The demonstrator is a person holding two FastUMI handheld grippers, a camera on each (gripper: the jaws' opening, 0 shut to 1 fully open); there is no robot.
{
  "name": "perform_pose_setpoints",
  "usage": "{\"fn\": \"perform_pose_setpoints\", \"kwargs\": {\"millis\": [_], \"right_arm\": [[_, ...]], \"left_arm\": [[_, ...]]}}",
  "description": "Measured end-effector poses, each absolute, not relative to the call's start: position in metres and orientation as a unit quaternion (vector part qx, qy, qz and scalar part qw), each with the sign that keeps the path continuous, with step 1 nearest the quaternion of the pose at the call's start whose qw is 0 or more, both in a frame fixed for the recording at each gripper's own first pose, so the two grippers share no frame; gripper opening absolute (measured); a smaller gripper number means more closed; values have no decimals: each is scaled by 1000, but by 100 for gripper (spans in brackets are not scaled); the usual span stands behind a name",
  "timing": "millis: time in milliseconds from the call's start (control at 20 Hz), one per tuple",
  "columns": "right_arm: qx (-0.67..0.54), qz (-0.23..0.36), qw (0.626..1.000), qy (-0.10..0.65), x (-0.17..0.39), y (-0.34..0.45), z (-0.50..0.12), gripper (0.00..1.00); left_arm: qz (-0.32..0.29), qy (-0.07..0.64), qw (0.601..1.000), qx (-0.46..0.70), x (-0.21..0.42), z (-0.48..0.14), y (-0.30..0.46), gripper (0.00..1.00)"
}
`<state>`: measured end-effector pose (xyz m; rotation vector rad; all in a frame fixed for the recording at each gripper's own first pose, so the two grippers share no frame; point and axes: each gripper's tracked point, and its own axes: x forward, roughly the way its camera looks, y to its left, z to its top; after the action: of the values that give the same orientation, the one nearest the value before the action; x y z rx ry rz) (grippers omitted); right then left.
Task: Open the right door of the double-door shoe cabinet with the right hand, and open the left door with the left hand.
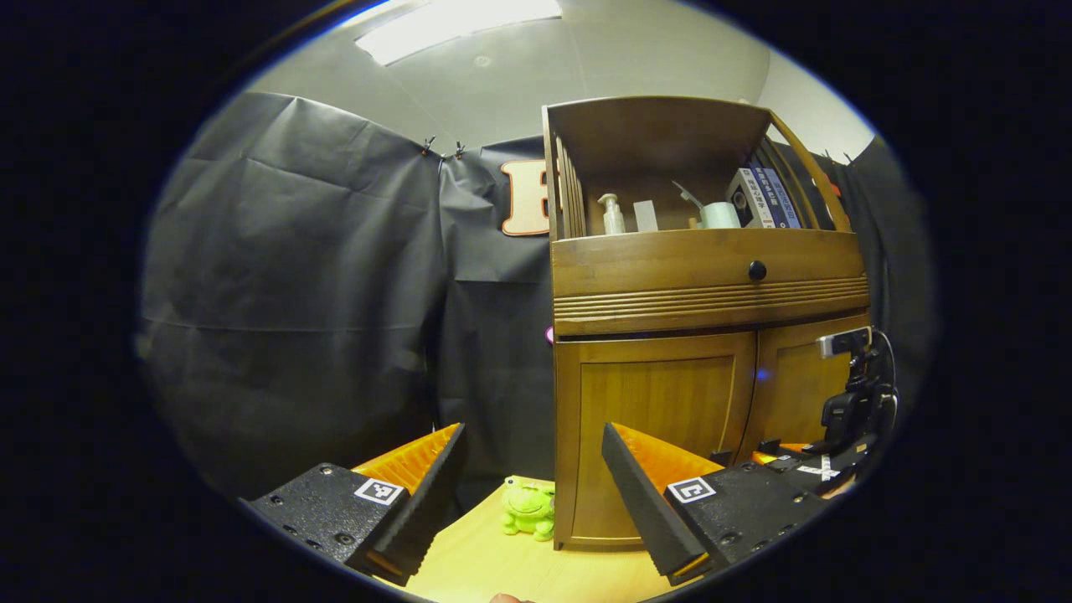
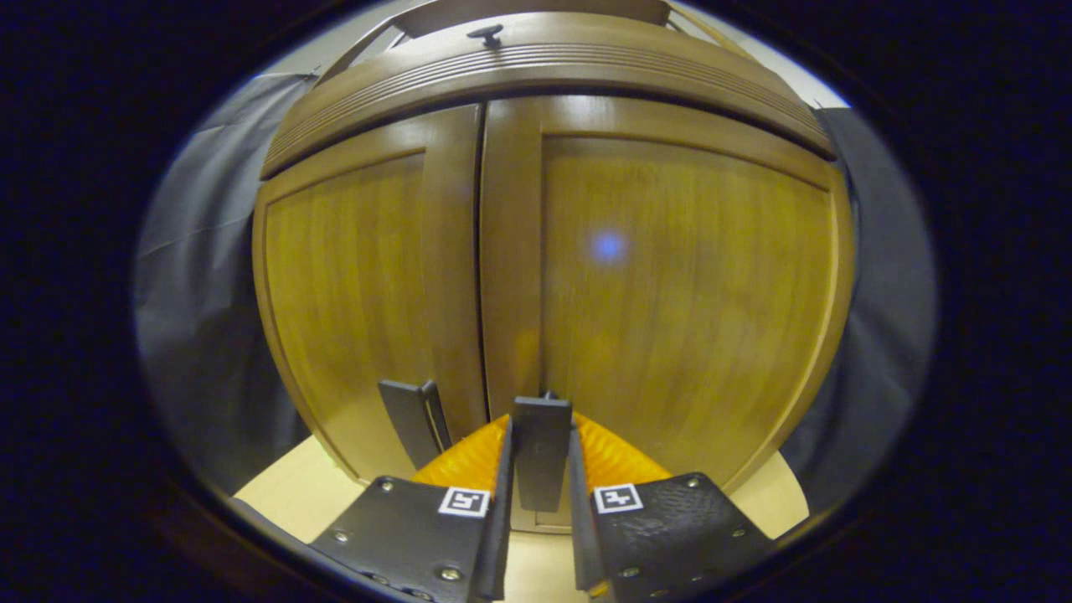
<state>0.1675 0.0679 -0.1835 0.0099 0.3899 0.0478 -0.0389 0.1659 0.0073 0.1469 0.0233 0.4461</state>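
Note:
The wooden shoe cabinet [image 1: 712, 285] stands on a pale table, with its left door [image 1: 662, 419] and right door [image 1: 796, 385] both closed. My left gripper [image 1: 533, 431] hangs open, short of the cabinet's left front corner, with nothing between its fingers. In the right gripper view the left door [image 2: 352, 276] and right door [image 2: 687, 293] are very close. My right gripper [image 2: 542, 423] is shut on the right door's dark flat handle [image 2: 542, 452] beside the centre seam. The left door's handle [image 2: 410, 431] stands free to its left. The right gripper [image 1: 846, 419] is also seen from the left gripper view, at the right door.
A green frog toy [image 1: 528, 509] sits on the table [image 1: 502, 561] by the cabinet's left foot. Above the doors is a drawer with a dark knob [image 1: 757, 270]. The open top shelf holds a pump bottle [image 1: 612, 214] and books [image 1: 766, 197]. Black cloth hangs behind.

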Motion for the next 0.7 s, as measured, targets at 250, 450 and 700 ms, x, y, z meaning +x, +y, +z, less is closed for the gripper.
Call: {"fn": "perform_pose_setpoints", "kwargs": {"millis": [250, 450, 700], "right_arm": [[12, 12, 980, 199, 165, 67, -181, 26], [12, 7, 980, 197, 162, 64, -171, 26], [20, 0, 980, 199, 161, 58, -160, 26]], "left_arm": [[208, 15, 976, 62, -32, 2, 162, 98], [194, 14, 979, 56, -29, 1, 153, 98], [170, 14, 984, 44, -30, -2, 132, 99]]}}
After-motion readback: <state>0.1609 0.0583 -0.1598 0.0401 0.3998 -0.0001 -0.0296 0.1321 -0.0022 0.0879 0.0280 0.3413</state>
